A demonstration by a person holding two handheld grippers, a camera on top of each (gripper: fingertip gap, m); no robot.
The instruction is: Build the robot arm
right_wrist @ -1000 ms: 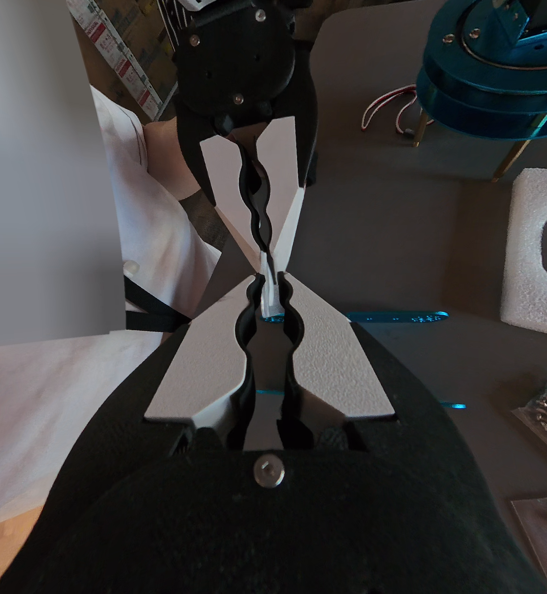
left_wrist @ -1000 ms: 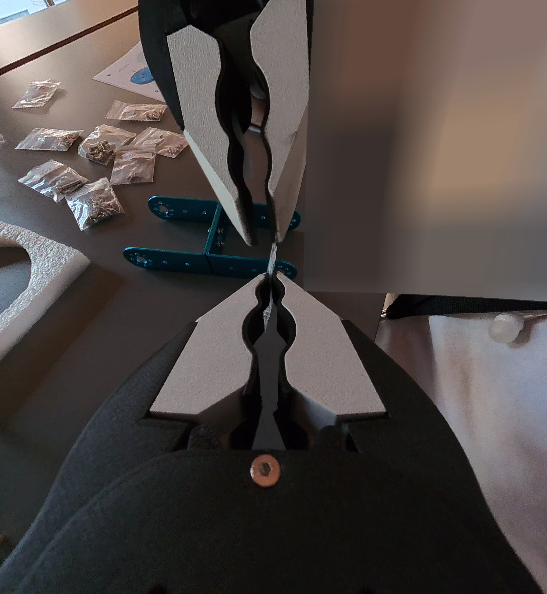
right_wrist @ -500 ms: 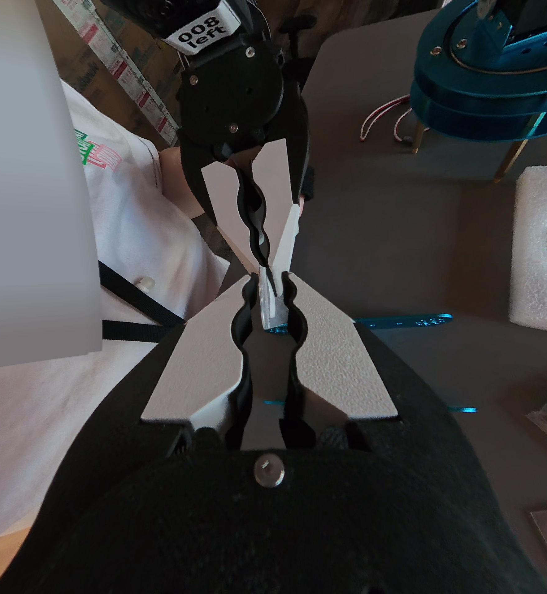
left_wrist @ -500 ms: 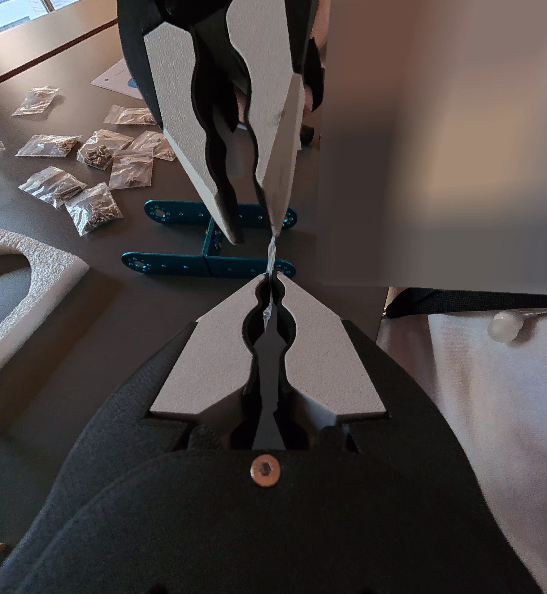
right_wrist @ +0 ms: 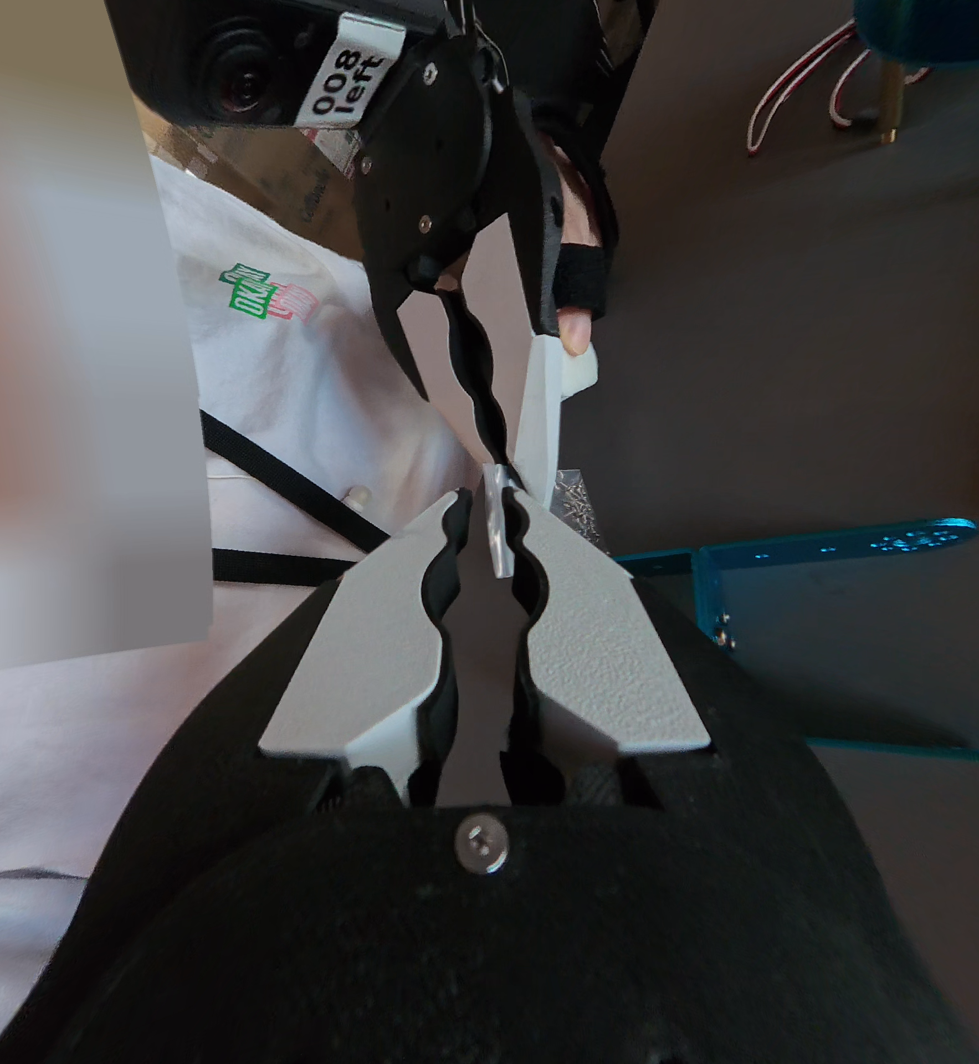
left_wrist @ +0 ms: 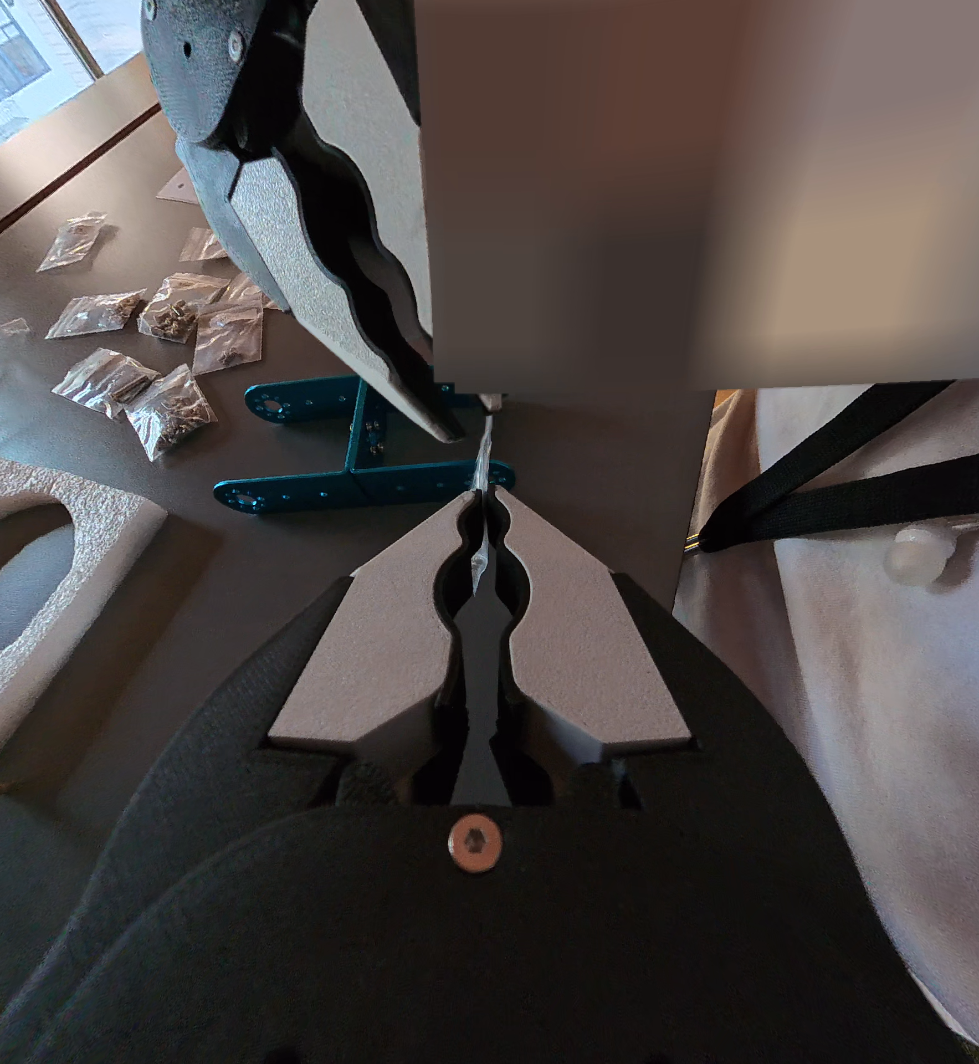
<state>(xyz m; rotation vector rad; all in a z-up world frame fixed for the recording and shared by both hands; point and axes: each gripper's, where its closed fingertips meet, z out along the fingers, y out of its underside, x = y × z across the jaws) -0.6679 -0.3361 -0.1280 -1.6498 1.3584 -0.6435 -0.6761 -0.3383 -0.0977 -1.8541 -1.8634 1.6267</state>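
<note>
A dark matte table (left_wrist: 101, 576) carries everything. In the left wrist view, a blue metal bracket (left_wrist: 354, 460) of perforated strips lies flat near the centre. At about ten o'clock from it, several small clear bags of screws (left_wrist: 170, 403) lie scattered close together. At nine o'clock, by the picture's edge, lies a white foam block (left_wrist: 107, 518) with an oval cut-out. In the right wrist view, red-and-white wires (right_wrist: 792, 86) loop on the table at one o'clock.
</note>
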